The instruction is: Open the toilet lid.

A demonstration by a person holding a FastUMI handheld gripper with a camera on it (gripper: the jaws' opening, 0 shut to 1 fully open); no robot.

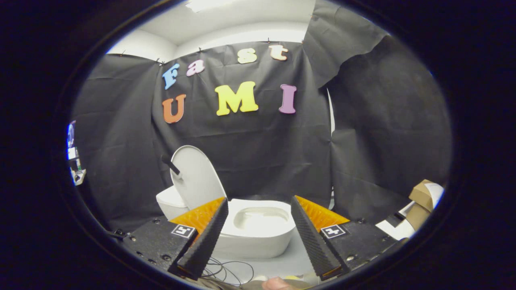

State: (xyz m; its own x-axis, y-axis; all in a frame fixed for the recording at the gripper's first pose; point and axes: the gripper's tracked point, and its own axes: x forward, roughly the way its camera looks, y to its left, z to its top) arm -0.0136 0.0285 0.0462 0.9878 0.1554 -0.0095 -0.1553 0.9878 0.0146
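One white ceramic toilet (258, 235) is standing against the booth wall, showing one bowl and one white oval lid (197, 177), which is tilting upright. One tool (258, 231) is reaching toward it with two fingers (205, 237) spread wide apart, holding nothing. Two brown cardboard boxes (421, 195) are sitting off beyond the right finger.

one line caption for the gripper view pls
Open gripper with fingers apart, toilet beyond them, lid already raised.

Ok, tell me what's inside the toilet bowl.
With the lid raised, the toilet bowl shows a bare white basin; its near inner wall is hidden by the rim. The open gripper holds nothing.
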